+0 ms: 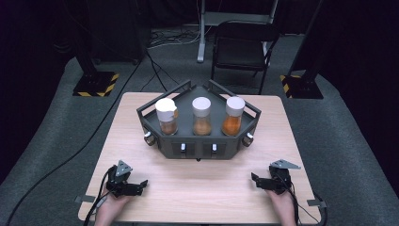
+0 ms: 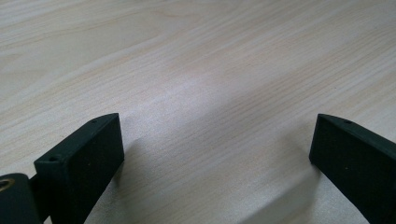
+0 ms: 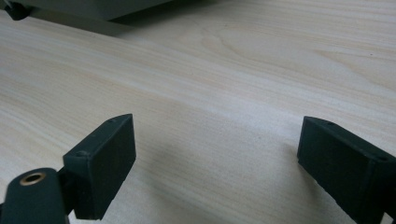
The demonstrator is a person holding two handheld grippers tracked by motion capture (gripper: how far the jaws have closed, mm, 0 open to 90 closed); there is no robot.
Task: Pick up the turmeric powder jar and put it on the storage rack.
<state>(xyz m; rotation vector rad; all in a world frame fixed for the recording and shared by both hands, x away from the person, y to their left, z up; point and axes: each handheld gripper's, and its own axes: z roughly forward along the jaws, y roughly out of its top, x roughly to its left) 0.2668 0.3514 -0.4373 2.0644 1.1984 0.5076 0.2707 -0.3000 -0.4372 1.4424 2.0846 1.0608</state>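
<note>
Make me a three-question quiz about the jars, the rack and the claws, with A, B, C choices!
1. Where do the jars stand?
A. in the dark rack
B. on the bare table
C. on the chair

2. How many jars are there?
A. two
B. three
C. five

3. How is the right claw?
A. shut on a jar
B. shut on a lid
C. open, with nothing in it

Answers: 1 A, as all the jars sit inside the rack's rails. 2 B, as three white-lidded jars stand in a row. 3 C, as its jaws stand wide apart over the bare wooden table.
</note>
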